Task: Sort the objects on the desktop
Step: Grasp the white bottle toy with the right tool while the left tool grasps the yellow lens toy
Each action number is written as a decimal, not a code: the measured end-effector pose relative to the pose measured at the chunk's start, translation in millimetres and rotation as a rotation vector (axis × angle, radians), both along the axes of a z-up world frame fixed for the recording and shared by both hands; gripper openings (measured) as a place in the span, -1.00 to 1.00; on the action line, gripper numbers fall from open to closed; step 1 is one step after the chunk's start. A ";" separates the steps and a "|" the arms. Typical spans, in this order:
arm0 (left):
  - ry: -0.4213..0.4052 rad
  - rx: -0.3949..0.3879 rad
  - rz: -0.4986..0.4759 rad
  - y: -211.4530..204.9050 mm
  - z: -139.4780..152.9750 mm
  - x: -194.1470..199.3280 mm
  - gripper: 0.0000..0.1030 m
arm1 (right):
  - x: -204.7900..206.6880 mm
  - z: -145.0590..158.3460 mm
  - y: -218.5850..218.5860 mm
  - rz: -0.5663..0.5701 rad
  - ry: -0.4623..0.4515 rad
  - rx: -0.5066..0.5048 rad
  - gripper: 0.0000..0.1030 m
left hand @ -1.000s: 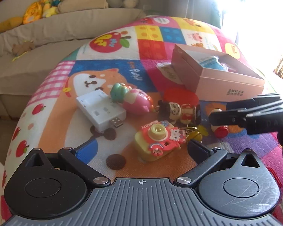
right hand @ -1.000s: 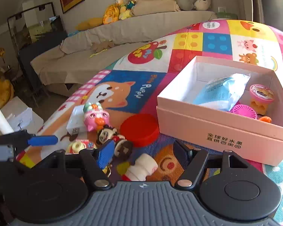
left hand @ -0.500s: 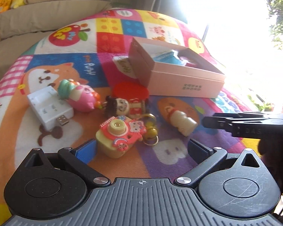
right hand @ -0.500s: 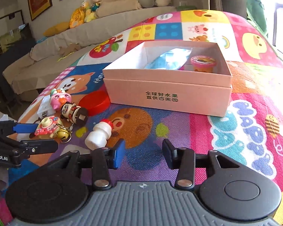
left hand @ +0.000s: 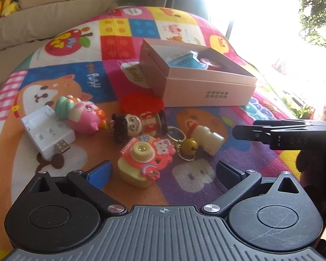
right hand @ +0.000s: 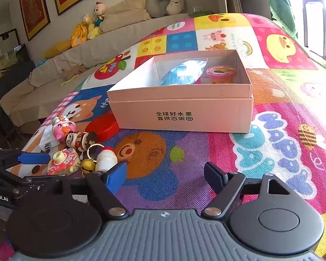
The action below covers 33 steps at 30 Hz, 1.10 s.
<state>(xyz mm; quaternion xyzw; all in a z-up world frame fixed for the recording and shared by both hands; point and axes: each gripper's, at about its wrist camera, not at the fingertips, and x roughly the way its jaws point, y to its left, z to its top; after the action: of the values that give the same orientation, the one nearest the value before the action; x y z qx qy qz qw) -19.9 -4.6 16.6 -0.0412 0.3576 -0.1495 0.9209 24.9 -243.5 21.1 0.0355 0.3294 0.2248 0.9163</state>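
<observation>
The left gripper (left hand: 163,171) has its jaws spread wide and holds nothing; the yellow toy camera (left hand: 144,159) sits between the jaws, nearer the blue-padded left finger (left hand: 98,174), without touching either. Just beyond the camera lie a doll (left hand: 137,126), a key ring with a brass bell (left hand: 189,148) and a small white bottle (left hand: 206,139). Ahead and to the left of the jaws are a pink figure (left hand: 80,115) and a white charger (left hand: 46,131), the figure leaning on the charger. A red lid (left hand: 141,104) lies farther ahead, touching the pink box (left hand: 206,91), which stands ahead and right of the jaws and holds a blue packet (left hand: 182,59). The right gripper (right hand: 165,175) is also open and empty above the mat (right hand: 271,113). The box stands straight ahead of its jaws, well apart from them, and the bottle lies just beyond its left finger (right hand: 116,177).
</observation>
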 end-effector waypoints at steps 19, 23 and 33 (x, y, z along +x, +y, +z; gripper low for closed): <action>-0.071 0.167 0.073 -10.3 -2.8 -5.1 -0.02 | -2.3 0.7 1.8 0.001 -0.018 -0.008 0.61; -0.082 0.195 0.110 -0.7 -3.6 -15.6 -0.02 | -1.7 0.2 5.0 0.011 -0.014 -0.028 0.61; -0.070 0.165 0.162 16.4 -2.6 -24.9 0.37 | -20.8 7.2 56.5 0.186 -0.058 -0.106 0.09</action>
<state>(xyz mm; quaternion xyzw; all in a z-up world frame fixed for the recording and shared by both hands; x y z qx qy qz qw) -44.8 11.9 14.0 0.0112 0.3318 -0.0461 0.9421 4.2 -187.0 28.3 -0.0502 0.3158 0.2923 0.9013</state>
